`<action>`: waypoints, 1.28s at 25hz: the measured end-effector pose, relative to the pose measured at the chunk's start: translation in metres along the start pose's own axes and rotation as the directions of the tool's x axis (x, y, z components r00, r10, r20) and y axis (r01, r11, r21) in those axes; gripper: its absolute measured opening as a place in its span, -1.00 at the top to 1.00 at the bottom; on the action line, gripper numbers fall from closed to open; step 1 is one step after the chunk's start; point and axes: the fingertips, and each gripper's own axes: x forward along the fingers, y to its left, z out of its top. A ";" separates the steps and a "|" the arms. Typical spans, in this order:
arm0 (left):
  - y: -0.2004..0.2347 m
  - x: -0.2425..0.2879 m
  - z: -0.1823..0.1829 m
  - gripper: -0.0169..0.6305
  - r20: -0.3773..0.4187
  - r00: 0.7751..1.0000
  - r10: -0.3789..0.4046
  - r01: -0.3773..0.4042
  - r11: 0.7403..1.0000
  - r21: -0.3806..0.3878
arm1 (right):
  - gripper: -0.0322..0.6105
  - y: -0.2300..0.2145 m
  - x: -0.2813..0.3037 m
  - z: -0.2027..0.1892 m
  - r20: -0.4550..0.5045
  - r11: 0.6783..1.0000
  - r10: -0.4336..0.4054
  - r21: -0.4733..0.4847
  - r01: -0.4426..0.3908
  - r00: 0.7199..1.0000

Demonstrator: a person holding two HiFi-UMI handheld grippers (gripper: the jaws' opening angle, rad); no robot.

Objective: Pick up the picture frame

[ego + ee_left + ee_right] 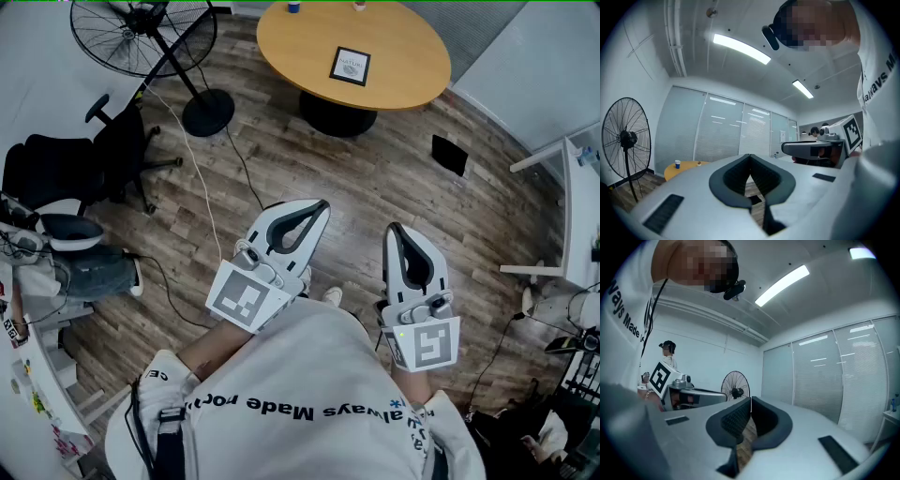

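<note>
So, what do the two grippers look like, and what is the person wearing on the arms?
The left gripper and the right gripper are alike. Each has a smooth white shell and dark grey ribbed pads that enclose a teardrop-shaped opening. Each also carries a white cube printed with black square markers. No cables show on them. The person wears a white sweatshirt with black lettering.

you're standing in an office. far ahead of you sits a round wooden meeting table on a wood-plank floor. black swivel chairs crowd the left side, beside a tall pedestal fan whose cable trails across the boards. a white desk edges in from the right. frosted glass partition walls close off the far side, and long strip lights run along the white ceiling.
</note>
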 end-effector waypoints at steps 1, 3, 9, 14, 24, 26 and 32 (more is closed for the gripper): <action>0.001 0.000 0.000 0.87 0.002 1.000 0.000 0.000 1.000 0.000 | 0.80 -0.001 0.001 0.000 0.003 1.000 -0.006 0.007 0.006 1.000; 0.003 -0.002 0.001 0.87 0.005 1.000 0.001 -0.001 1.000 -0.001 | 0.80 -0.001 0.003 0.000 0.008 1.000 -0.017 0.024 0.017 1.000; 0.020 -0.016 0.002 0.87 0.014 1.000 0.011 -0.011 1.000 -0.007 | 0.80 0.008 0.013 -0.001 0.005 0.999 -0.032 0.016 0.032 0.999; 0.033 -0.028 -0.001 0.87 0.005 1.000 0.010 -0.010 1.000 -0.014 | 0.79 0.021 0.022 -0.002 0.003 0.999 -0.045 0.003 0.045 0.999; 0.050 -0.018 -0.009 0.87 -0.007 1.000 -0.001 0.000 1.000 -0.024 | 0.80 0.015 0.044 -0.010 -0.005 0.999 -0.052 0.014 0.052 0.999; 0.058 -0.013 -0.009 0.87 -0.004 1.000 0.001 -0.001 1.000 -0.025 | 0.79 0.011 0.054 -0.012 -0.010 0.999 -0.048 0.018 0.048 0.999; 0.072 0.008 -0.009 0.87 -0.012 1.000 0.004 -0.004 1.000 -0.008 | 0.80 -0.006 0.074 -0.014 -0.005 0.999 -0.036 0.026 0.036 0.999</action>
